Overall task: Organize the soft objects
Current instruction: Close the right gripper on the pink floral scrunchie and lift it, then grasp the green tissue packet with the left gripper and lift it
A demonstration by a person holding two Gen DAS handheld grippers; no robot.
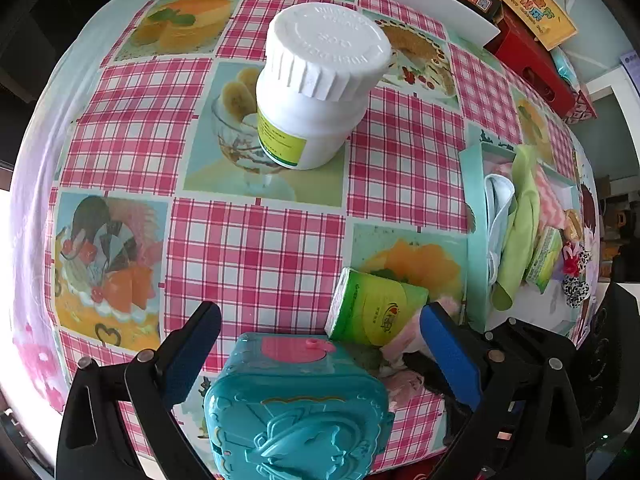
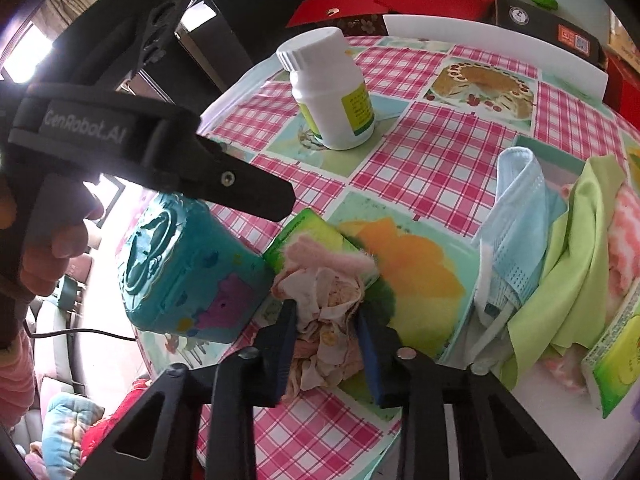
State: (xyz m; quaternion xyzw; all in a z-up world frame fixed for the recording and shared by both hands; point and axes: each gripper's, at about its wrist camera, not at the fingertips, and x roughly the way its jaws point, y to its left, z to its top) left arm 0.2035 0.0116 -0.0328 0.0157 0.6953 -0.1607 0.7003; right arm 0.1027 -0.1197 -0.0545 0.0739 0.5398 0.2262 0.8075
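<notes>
**A:** What is sitting closest to you right now?

**B:** My right claw (image 2: 326, 336), and its blue pads (image 2: 285, 344) are pressing in on a crumpled pink cloth (image 2: 328, 304) from both sides. I am grasping that cloth, and it is bunching up between the pads. It is lying on the worktop (image 2: 432, 160) near the front edge, leaning against a green tissue pack (image 2: 304, 232).

**A:** And your other hand?

**B:** My left claw (image 1: 320, 344) is hanging released, jaws spread wide on either side of a teal plastic case (image 1: 296, 408). The pads are not touching it as far as I can tell. That case is hard, so I am judging it is not mine to sort.

**A:** So which step are you in?

**B:** I am picking up one more soft thing. The pale green box (image 2: 460, 320) is standing at the worktop's right edge, already carrying a blue face mask (image 2: 520, 220), a lime cloth (image 2: 576, 240), something pink and fluffy, and a second tissue pack (image 2: 612, 364).

**A:** What is the next move calling for?

**B:** I am thinking a lift straight up, high enough to clear the box wall, then a carry toward the right edge and a release over the pile. The cloth is limp, so trailing folds could be dragging the tissue pack or catching the wall.

**A:** And the white bottle (image 1: 320, 84)?

**B:** It is standing upright near the middle, well apart from all this. I am leaving it alone.
</notes>
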